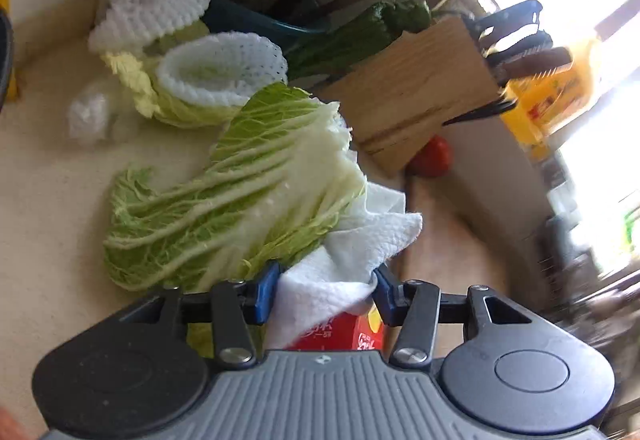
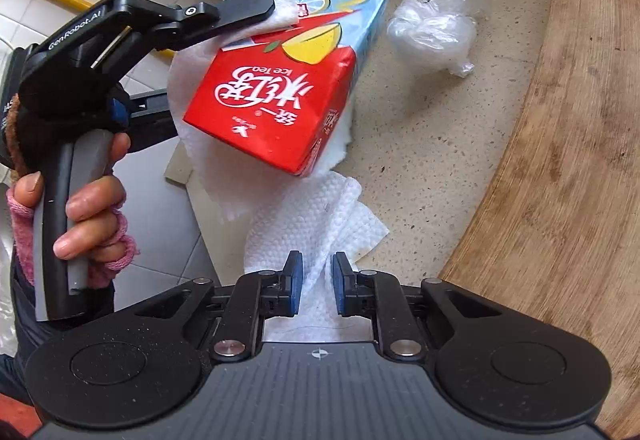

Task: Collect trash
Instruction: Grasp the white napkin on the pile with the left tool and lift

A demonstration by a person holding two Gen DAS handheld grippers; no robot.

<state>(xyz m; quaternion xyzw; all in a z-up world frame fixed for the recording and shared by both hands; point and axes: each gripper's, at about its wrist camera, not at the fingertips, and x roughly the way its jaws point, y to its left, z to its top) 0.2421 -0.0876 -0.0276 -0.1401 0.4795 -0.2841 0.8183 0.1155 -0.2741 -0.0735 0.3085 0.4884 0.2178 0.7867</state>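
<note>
On the red carton (image 2: 276, 108), "ice tea"; on the left claw (image 2: 256, 14), "GenRobot.AI"

Our left gripper (image 1: 326, 290) points down at a slant, and its blue pads (image 1: 266, 290) squeeze something soft and white. Our left hand (image 2: 86, 200) wraps its fingers around the handle. Our right gripper (image 2: 316, 286) has its jaws close together, pinching a white sheet.
</note>
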